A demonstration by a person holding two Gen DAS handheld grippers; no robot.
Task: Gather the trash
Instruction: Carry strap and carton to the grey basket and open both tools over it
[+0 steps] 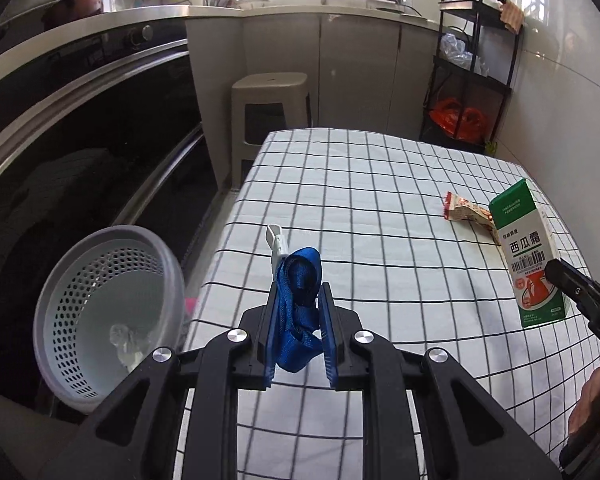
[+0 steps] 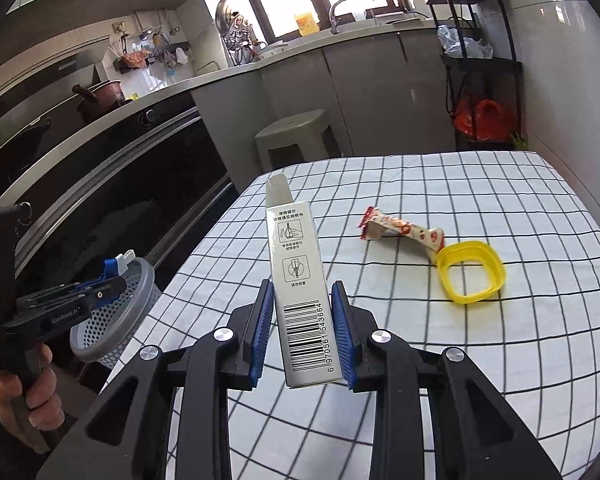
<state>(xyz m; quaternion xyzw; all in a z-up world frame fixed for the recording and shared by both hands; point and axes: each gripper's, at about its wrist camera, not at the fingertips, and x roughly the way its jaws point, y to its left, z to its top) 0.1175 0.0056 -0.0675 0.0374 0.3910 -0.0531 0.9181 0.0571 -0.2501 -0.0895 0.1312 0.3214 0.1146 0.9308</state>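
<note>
Your left gripper (image 1: 296,316) clamps a blue strap (image 1: 298,304); carry it fully over the grey basket (image 1: 108,312) beside the desk (image 1: 380,208) before releasing. Your right gripper (image 2: 303,334) grips the box (image 2: 300,292); keep that squeeze firm.

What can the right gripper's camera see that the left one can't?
Only the right wrist view shows the yellow ring on the checked tablecloth. Only the left wrist view shows inside the grey basket, with some crumpled trash there. Both show the snack wrapper, the box in the right gripper, and the blue strap in the left gripper.
</note>
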